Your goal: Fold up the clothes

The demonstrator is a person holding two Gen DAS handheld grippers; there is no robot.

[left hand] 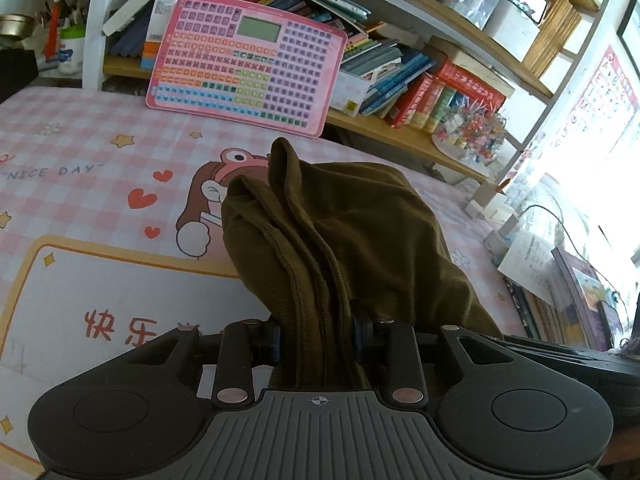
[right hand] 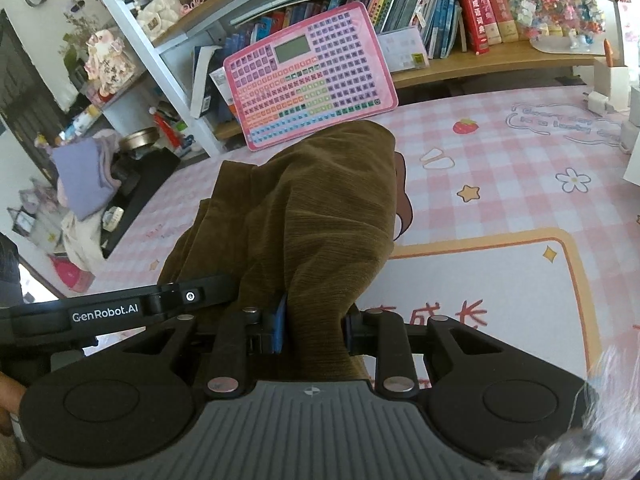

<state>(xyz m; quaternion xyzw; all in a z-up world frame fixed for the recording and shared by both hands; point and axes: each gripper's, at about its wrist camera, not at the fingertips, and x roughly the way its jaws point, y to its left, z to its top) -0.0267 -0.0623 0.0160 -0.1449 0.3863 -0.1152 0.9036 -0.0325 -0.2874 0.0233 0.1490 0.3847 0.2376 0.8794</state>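
Observation:
An olive-brown ribbed garment [left hand: 352, 232] is bunched up over the pink checked table mat [left hand: 80, 152]. My left gripper [left hand: 317, 338] is shut on a gathered, hemmed edge of it, and the cloth rises in folds ahead of the fingers. In the right wrist view the same garment [right hand: 320, 208] drapes forward from my right gripper [right hand: 314, 330], which is shut on another bunched part. The blue fingertip pads are mostly buried in fabric. The left gripper's black body [right hand: 120, 308] shows at the left of the right wrist view, close beside the right one.
A pink keyboard-style toy tablet [left hand: 246, 64] leans against the bookshelf [left hand: 400, 80] behind the mat. Books, a sweets display [left hand: 472, 128] and papers [left hand: 528, 260] crowd the right. Folded lilac clothes [right hand: 80, 176] lie off the table's left side.

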